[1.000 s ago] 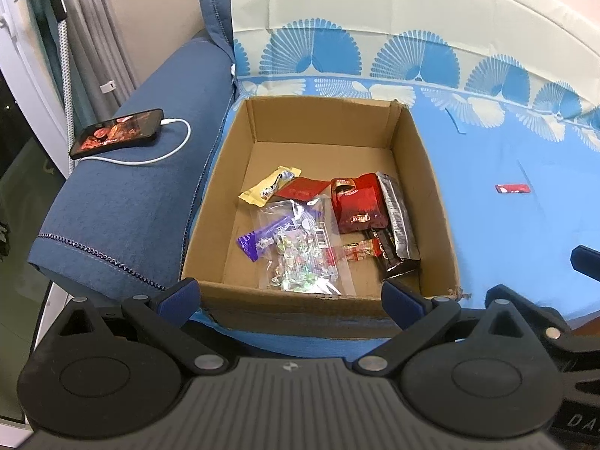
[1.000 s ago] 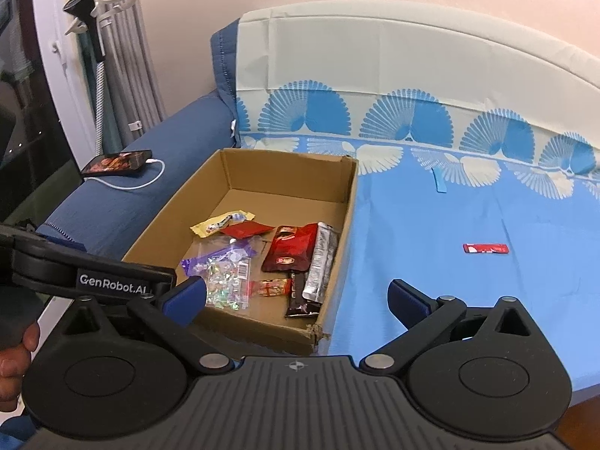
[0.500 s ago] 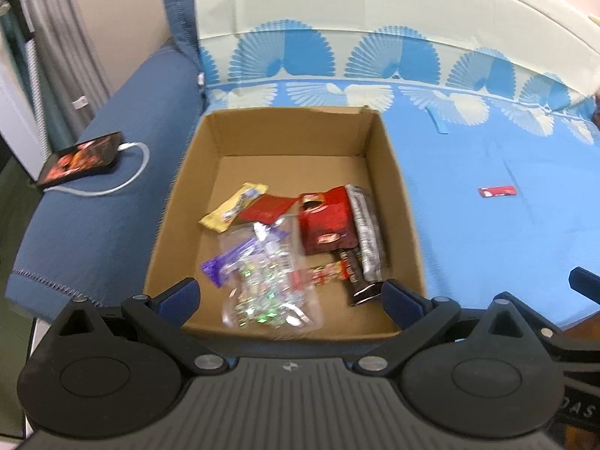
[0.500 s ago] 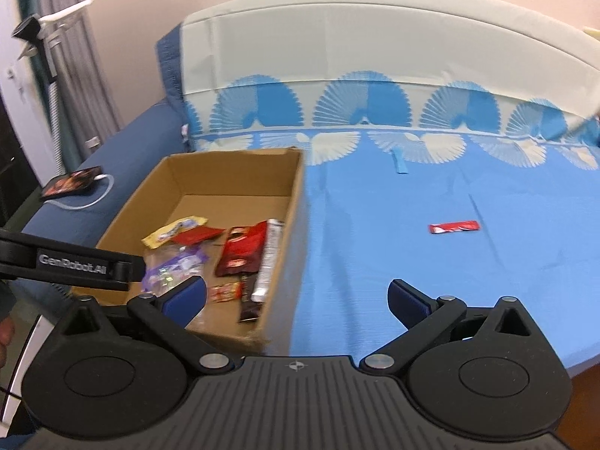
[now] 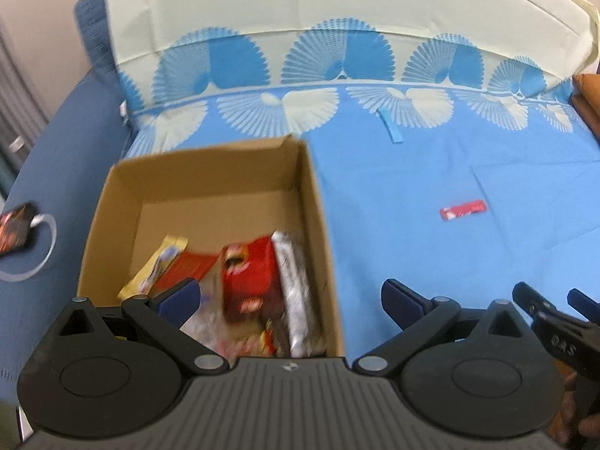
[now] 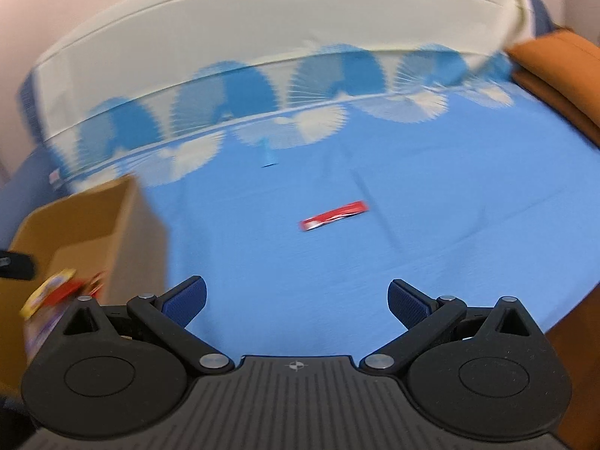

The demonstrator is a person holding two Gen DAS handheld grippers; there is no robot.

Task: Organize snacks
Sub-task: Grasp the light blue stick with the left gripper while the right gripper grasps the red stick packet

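A cardboard box (image 5: 315, 202) sits on the blue bedsheet and holds several snacks, among them a red packet (image 5: 255, 277), a silver packet (image 5: 294, 292) and a yellow bar (image 5: 157, 266). A small red snack packet (image 5: 463, 210) lies alone on the sheet to the right of the box; it also shows in the right wrist view (image 6: 333, 215). My left gripper (image 5: 290, 298) is open and empty over the box's near right corner. My right gripper (image 6: 296, 302) is open and empty, with the red packet ahead of it. The box's corner (image 6: 90, 221) shows at its left.
A phone on a white cable (image 5: 15, 227) lies on the dark blue armrest at the left. An orange cushion (image 6: 555, 71) sits at the right end of the bed. The patterned headboard cover (image 5: 318, 56) rises behind the sheet.
Both grippers have swung to the right. The box has slid left in both views and the lone red packet has come toward the centre of the right wrist view.
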